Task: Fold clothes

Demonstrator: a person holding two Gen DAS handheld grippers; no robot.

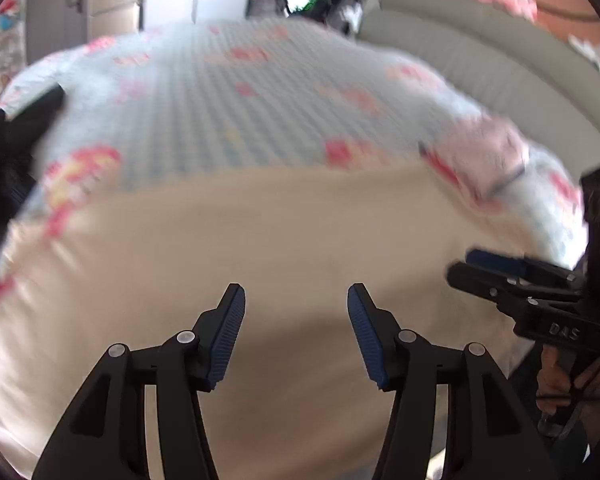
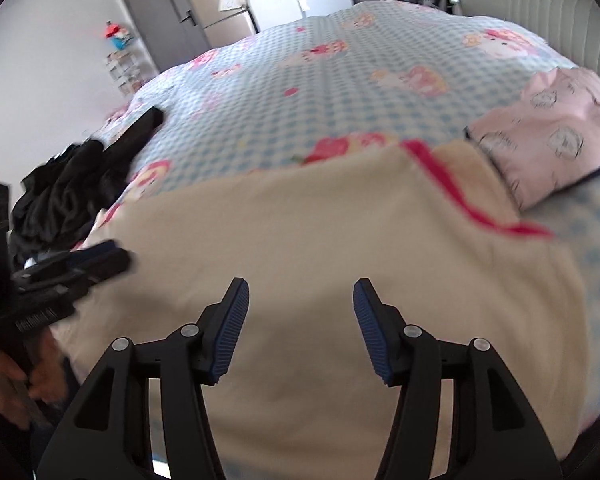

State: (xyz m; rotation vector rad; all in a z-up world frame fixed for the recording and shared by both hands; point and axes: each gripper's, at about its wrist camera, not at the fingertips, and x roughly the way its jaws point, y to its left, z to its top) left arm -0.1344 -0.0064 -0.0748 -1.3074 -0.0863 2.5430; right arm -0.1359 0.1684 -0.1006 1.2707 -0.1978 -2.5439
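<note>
Both my left gripper point(image 1: 296, 300) and right gripper point(image 2: 301, 294) hover jaws apart, empty, above the cream garment point(image 2: 320, 240); black clothes point(image 2: 72, 188) lie left of it.

Black fingers point(image 1: 228, 336) with ribbed blue pads, silver screws.

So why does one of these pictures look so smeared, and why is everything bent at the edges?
Left wrist view: motion blur smears the checked bedspread and pink pillow, while the left gripper stays crisp. Right wrist view: sharper, cartoon prints readable, only the black clothes and the edges soft. Both views: fisheye lenses bow the bed and darken the corners; bright daylight washes out the far wall.
</note>
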